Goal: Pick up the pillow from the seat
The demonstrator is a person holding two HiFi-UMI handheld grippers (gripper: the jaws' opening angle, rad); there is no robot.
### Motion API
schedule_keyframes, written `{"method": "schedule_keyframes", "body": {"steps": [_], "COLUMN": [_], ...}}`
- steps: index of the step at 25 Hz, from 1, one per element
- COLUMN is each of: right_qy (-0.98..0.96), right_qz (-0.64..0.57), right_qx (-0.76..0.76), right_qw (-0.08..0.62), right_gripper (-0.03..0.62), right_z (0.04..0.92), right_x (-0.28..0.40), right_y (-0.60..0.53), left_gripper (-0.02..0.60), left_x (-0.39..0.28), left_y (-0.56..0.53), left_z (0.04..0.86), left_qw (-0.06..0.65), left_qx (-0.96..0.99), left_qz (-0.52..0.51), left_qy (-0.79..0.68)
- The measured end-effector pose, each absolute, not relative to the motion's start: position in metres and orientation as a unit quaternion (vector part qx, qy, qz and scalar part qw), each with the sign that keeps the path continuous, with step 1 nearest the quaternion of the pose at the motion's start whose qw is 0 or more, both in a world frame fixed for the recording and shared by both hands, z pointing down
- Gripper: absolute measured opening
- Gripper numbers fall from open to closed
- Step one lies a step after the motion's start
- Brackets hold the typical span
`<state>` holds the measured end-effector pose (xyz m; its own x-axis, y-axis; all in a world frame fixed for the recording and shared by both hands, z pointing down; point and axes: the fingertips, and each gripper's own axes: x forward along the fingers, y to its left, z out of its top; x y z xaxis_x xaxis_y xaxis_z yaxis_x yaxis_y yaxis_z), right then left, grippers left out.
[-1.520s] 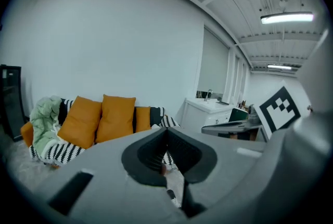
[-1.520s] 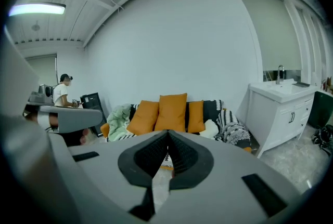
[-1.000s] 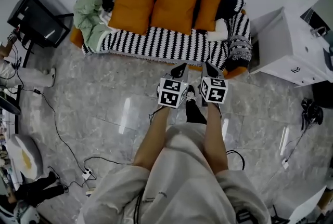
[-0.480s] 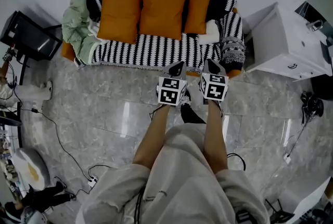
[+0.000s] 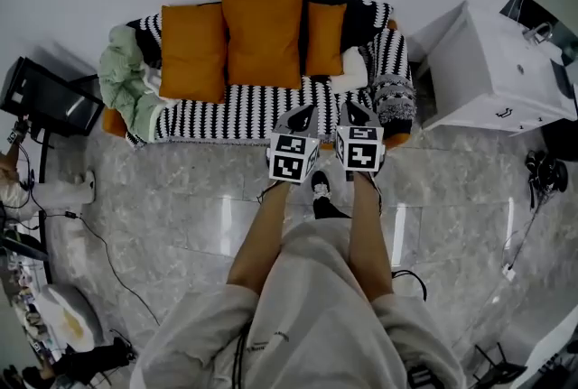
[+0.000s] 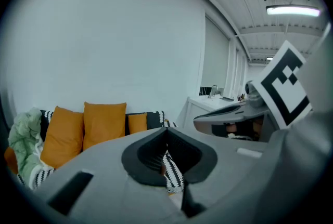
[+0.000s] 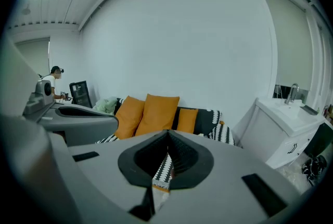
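Note:
Three orange pillows lean on the back of a sofa with a black-and-white striped cover: a left one, a big middle one and a small right one. The middle pillow also shows in the right gripper view, and again in the left gripper view. My left gripper and right gripper hang side by side over the sofa's front edge. Both are shut and hold nothing, well short of the pillows.
A green blanket is bunched on the sofa's left end and a small white cushion lies at its right. A white cabinet stands to the right, a black monitor to the left. Cables run across the marble floor.
The sofa has drifted left and up in the head view. Both grippers stay shut and side by side, a little higher in the frame and closer to the sofa's front edge.

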<state>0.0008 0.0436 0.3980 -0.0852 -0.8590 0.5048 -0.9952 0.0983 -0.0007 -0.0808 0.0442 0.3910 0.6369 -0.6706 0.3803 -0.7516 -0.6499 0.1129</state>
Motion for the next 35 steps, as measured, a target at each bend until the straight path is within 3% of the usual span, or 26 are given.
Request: {"method": "schedule_keyframes", "body": {"steps": [13,19,27,35], "right_qy": [-0.702,-0.718,-0.724,-0.735], "right_qz": [0.206,0.213,0.241,0.245], "right_qx": [0.645,0.635,0.620,0.603], "right_qw": [0.222,0.191,0.183,0.190], "right_gripper": [0.008,0.008,0.008,0.008], "right_z": [0.425,0.429,0.455,0.473], "right_x": [0.056,0.064,0.078,0.067], "right_y": [-0.021,-0.054,-0.083,-0.110], "left_gripper": [0.009,0.009,0.009,0.009], "left_x": [-0.052,-0.038,-0.015,-0.039], "left_y": [-0.027,-0.048,-0.073,-0.098], "left_z": [0.393,0.402,0.419,0.438], "left_qw": [0.122,0.104,0.126,0.180], "left_qx": [0.886,0.886,0.881,0.859], "left_qz": [0.183,0.202,0.218,0.248], "left_qy": [-0.409,-0.405,-0.401,-0.410]}}
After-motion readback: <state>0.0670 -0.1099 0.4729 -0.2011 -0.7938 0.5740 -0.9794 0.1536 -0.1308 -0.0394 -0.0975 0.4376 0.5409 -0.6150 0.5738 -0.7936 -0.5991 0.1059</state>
